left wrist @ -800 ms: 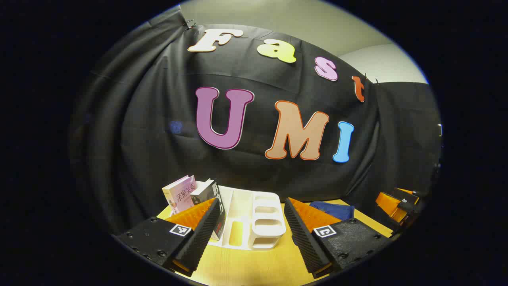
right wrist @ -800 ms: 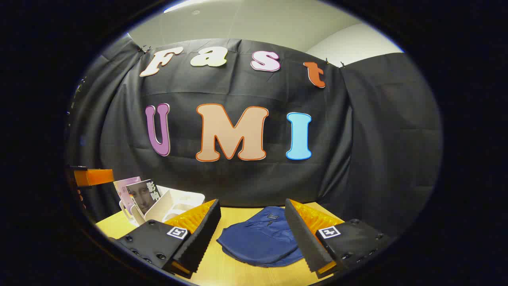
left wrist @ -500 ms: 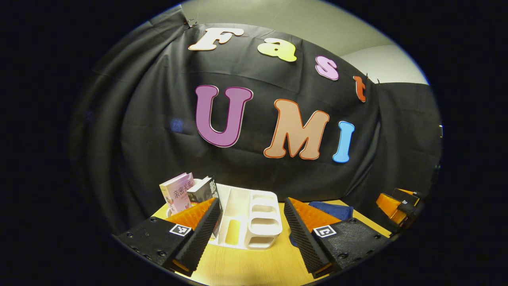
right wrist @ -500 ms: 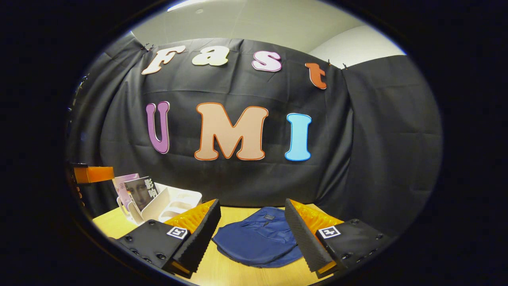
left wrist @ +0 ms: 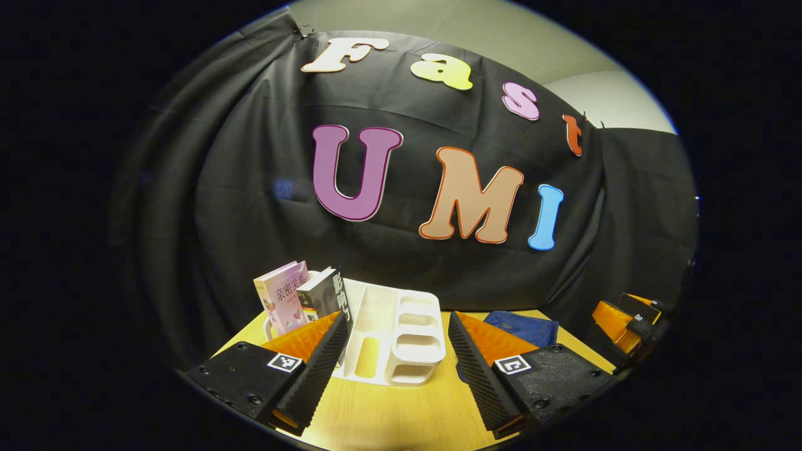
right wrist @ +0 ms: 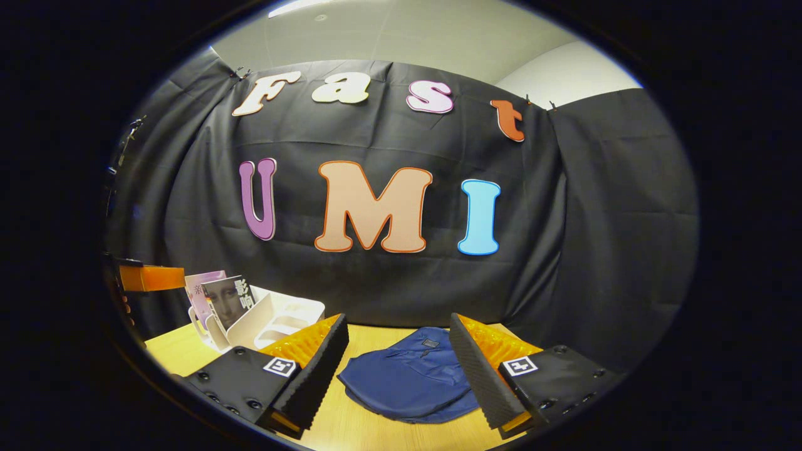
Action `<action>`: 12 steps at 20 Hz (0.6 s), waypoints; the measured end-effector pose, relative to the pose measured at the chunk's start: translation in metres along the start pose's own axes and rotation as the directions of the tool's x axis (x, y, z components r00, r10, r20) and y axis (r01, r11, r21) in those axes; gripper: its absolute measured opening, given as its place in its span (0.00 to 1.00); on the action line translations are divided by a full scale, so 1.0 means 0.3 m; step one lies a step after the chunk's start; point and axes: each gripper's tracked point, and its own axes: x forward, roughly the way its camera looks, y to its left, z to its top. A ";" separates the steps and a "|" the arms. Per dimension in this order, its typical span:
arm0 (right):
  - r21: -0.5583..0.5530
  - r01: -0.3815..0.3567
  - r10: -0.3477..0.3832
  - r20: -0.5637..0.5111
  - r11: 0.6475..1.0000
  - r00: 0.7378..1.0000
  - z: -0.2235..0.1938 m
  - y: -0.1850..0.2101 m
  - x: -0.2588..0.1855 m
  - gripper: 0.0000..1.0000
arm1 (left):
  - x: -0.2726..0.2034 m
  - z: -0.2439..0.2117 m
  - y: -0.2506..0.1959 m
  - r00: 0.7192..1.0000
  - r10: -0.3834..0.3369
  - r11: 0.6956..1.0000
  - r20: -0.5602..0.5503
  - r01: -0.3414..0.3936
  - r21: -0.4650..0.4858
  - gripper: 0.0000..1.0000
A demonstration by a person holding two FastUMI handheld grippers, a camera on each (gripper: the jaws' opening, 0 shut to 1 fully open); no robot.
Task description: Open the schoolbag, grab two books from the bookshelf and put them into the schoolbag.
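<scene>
A white bookshelf (left wrist: 391, 335) stands on the wooden table (left wrist: 401, 413), holding a pink book (left wrist: 283, 299) and a dark book (left wrist: 324, 294) at its left end. My left gripper (left wrist: 393, 376) hovers open in front of it, nothing between its fingers. The blue schoolbag (right wrist: 410, 379) lies flat on the table, directly ahead of my open right gripper (right wrist: 398, 379). In the right gripper view the bookshelf (right wrist: 272, 319) sits at the left with the dark book (right wrist: 230, 300) and pink book (right wrist: 199, 289). The schoolbag (left wrist: 525, 327) peeks past my left gripper's right finger.
The black cloth wall closes off the back and sides just behind the table. In the left gripper view the other gripper (left wrist: 630, 319) shows at the far right edge. The right gripper view catches part of the other gripper (right wrist: 147, 279) at the far left.
Both views have shifted slightly; the bookshelf and books sit a little higher and farther in the left gripper view. Both grippers stay open and empty.
</scene>
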 end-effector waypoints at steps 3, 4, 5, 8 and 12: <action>-0.002 0.003 -0.003 -0.018 1.000 1.000 -0.025 -0.012 0.000 1.00 | -0.004 -0.013 -0.011 1.000 -0.008 1.000 -0.016 0.008 -0.005 0.95; -0.004 0.002 -0.002 -0.023 1.000 1.000 -0.034 -0.014 0.000 1.00 | -0.002 -0.016 -0.009 1.000 -0.008 1.000 -0.021 0.008 -0.004 0.95; -0.010 -0.001 0.001 -0.031 1.000 1.000 -0.048 -0.011 0.003 1.00 | -0.004 -0.022 -0.009 1.000 -0.006 1.000 -0.024 0.006 0.000 0.95; -0.044 -0.021 0.019 -0.053 0.999 0.998 -0.080 -0.002 0.006 1.00 | -0.010 -0.023 -0.007 1.000 0.000 1.000 -0.030 0.001 0.014 0.96; -0.063 -0.038 0.033 -0.087 0.997 0.996 -0.152 0.002 0.014 1.00 | -0.011 -0.031 0.000 0.999 0.014 1.000 -0.036 -0.013 0.027 0.95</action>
